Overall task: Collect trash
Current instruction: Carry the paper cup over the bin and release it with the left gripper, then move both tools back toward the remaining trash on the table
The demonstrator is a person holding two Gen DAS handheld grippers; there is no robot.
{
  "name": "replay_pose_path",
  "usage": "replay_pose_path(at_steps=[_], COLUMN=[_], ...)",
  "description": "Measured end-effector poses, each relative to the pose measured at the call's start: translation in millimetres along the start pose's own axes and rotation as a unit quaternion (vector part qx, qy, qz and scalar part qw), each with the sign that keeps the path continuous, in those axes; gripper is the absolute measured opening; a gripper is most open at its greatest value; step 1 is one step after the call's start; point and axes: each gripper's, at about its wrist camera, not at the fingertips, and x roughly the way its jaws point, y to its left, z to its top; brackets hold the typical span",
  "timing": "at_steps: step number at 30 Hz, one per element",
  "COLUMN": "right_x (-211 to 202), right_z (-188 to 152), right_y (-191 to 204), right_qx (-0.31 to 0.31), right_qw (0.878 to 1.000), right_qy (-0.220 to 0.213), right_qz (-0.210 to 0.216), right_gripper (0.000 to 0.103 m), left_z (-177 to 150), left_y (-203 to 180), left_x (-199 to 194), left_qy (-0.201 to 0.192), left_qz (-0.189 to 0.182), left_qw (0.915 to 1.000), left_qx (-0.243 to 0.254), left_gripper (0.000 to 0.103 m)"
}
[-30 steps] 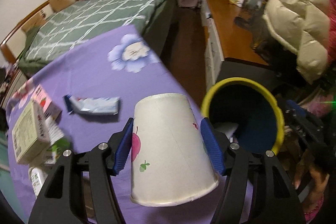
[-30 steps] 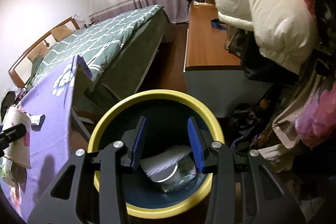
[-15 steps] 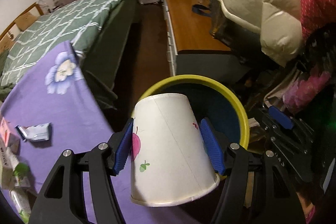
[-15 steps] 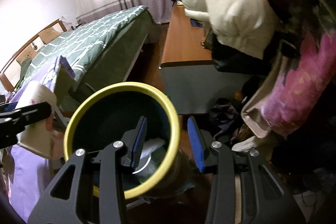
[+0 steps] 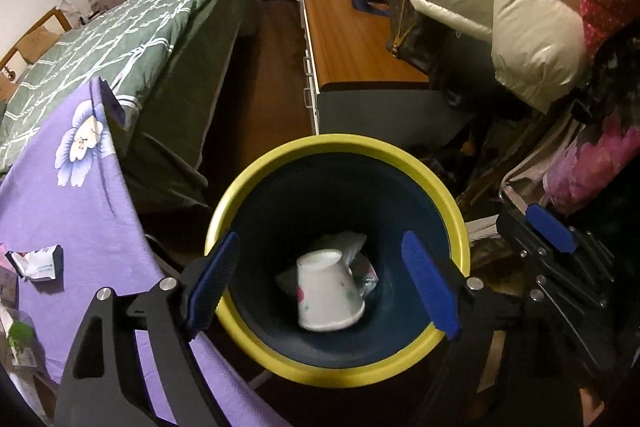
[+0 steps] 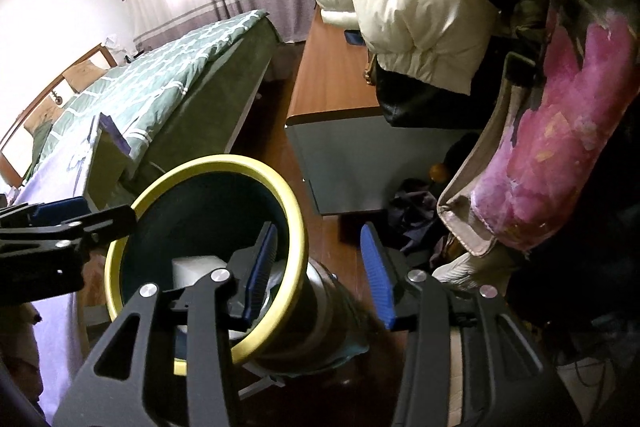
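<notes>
The left gripper (image 5: 320, 285) hangs spread wide and empty right over the mouth of the yellow-rimmed bin (image 5: 276, 363), its blue pads either side of the opening. Straight below, at the bottom of the bin, the paper cup (image 5: 326, 297) lies tipped over on some crumpled white trash — base toward the far wall, open mouth toward the gripper.

The right gripper (image 6: 318, 273) straddles the bin's rim, one finger inside and one outside; whether it is actually pinching the rim I cannot tell, though it looks to be carrying the bin at a tilt off the floor.

What the coming move turns on, I'd judge, lies off to the left: on the purple-clothed table (image 5: 80, 195) a crumpled wrapper (image 5: 38, 261) sits well apart from the bin, its long side running across the view, with more packets near the table's edge. The left gripper is plainly the nearer one — and the free one.
</notes>
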Motion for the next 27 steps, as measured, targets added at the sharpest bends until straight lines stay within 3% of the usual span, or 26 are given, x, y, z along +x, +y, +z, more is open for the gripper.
replay_pose_path(at_steps=[10,16,22,27], right_x=[-1.9,-10.0,-20.8,-31.0], right_z=[-3.5,-8.0,-18.2,-31.1], right_y=[30.3,67.8,121.0,176.2], right_qx=[-0.03,-0.066,-0.111,-0.157], right_qw=[0.999,0.997,0.99,0.979], right_qy=[0.007,0.009,0.013,0.022], right_qz=[0.026,0.05,0.087,0.132], right_gripper=[0.043,0.043,0.043,0.043], left_z=[-30.6,-70.9,-127.1,-184.8], left_y=[42.1,95.7,161.2,219.6], left_x=[-64.2,-114.4,-170.6,-213.1], left_qy=[-0.056,-0.093,-0.126,-0.141], left_qz=[0.025,0.055,0.118,0.181], left_qw=[0.9974,0.9896,0.9716,0.9476], left_qx=[-0.039,-0.095,-0.162,-0.222], left_gripper=[0.09,0.093,0.095,0.096])
